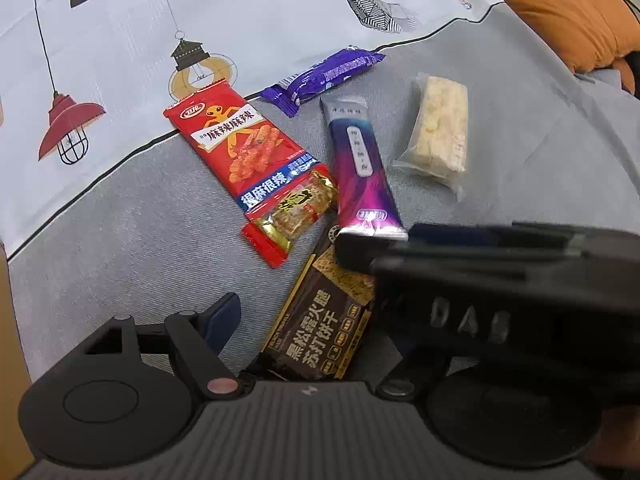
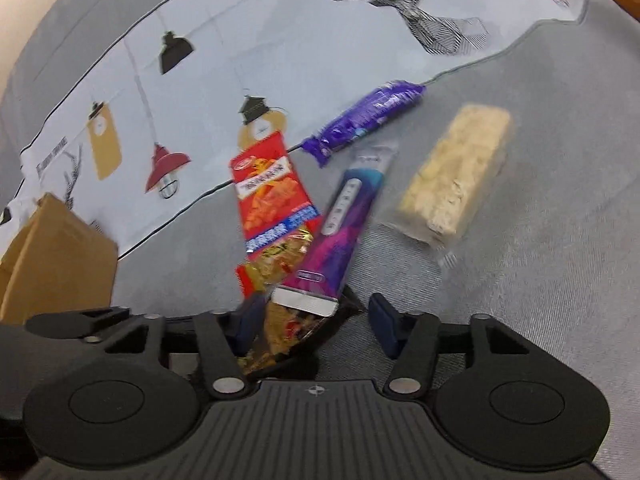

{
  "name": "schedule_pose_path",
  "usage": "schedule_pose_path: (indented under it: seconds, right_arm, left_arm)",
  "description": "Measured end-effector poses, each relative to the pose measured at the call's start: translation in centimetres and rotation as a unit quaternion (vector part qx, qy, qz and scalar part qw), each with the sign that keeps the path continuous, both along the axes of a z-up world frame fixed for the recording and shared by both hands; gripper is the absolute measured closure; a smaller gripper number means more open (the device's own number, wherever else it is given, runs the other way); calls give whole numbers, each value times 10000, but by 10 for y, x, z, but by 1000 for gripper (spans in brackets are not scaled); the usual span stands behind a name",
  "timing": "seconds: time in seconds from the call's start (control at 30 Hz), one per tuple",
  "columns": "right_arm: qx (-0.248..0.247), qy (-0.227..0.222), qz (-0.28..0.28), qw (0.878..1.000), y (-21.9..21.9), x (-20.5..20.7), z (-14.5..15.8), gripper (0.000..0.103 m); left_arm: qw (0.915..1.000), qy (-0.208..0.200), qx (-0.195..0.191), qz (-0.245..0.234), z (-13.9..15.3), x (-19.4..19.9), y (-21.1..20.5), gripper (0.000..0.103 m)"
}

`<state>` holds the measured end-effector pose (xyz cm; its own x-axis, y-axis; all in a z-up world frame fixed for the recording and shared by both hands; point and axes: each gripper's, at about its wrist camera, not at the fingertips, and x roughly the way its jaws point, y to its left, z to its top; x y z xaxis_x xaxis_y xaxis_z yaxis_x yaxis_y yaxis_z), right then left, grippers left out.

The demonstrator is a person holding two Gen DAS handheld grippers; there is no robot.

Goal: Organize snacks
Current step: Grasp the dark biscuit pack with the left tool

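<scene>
Several snacks lie on a grey cloth: a red spicy pack [image 1: 240,148] [image 2: 272,192], a small gold-and-red pack [image 1: 288,216] [image 2: 276,256], a blue-purple wrapper [image 1: 320,76] [image 2: 360,124], a purple stick [image 1: 360,168] [image 2: 340,224], a clear-wrapped pale bar [image 1: 440,132] [image 2: 456,176] and a dark cracker pack [image 1: 320,320]. My left gripper [image 1: 310,308] is open over the cracker pack, its right finger hidden. My right gripper [image 2: 316,320] is open, straddling the stick's near end with a gap on the right.
The black housing [image 1: 500,304] of the right gripper crosses the left wrist view. A cardboard box [image 2: 56,256] stands at the left. A white cloth with lamp and deer prints [image 1: 160,40] lies behind the snacks. An orange cushion [image 1: 568,8] sits at the far right.
</scene>
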<state>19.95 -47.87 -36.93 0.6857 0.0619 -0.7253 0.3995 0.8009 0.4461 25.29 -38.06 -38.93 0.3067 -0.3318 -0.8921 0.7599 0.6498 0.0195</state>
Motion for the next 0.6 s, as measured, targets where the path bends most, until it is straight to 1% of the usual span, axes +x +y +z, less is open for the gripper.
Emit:
schedule_pose_path:
  seconds: [0.03,0.07,0.1,0.17,0.2,0.23,0.27,0.3,0.33,0.37,0.4,0.43,0.53,0.6]
  right_arm:
    - [-13,-22,-28,10000,-1,0,0,53]
    - [-34,-21,-35,10000,-1,0,0,58]
    - [-43,-4,-55,10000,-3,1,0,66]
    - [19,-9,-146,9999,-7,-2,-1,73]
    - [116,-27,-174,9998,-9,-3,-2,76]
    - [198,-42,-183,9996,-11,-5,-2,79]
    - [238,-50,-150,9996,-10,-6,-2,80]
    - [218,-60,-105,9997,-9,-7,-1,83]
    - [197,-80,-72,9997,-7,-8,0,85]
    - [182,-98,-75,9998,-7,-10,1,89]
    - [145,-122,-126,9997,-7,-14,2,97]
    - [115,-132,-160,9997,-8,-17,3,99]
    - [42,-160,-106,9998,-15,-28,6,99]
    - [-118,-161,-109,9997,-23,-38,8,99]
  left_arm:
    - [10000,9,-18,-12,1,-1,1,22]
    - [10000,21,-27,-16,2,0,1,22]
    - [10000,36,-22,-11,2,0,1,22]
    - [10000,37,23,-2,3,0,-1,23]
    - [10000,38,28,11,3,0,-1,26]
    - [10000,39,25,13,3,-1,-2,30]
    - [10000,32,28,1,4,-2,-2,34]
    - [10000,34,30,-18,6,-4,-1,41]
    - [10000,29,53,-29,7,-6,-1,45]
    - [9999,37,99,-35,8,-7,0,47]
    - [9999,65,135,-23,8,-8,1,48]
    - [9998,110,164,13,9,-8,2,50]
    - [9997,117,197,108,9,-10,8,50]
    - [9996,114,174,202,9,-9,13,50]
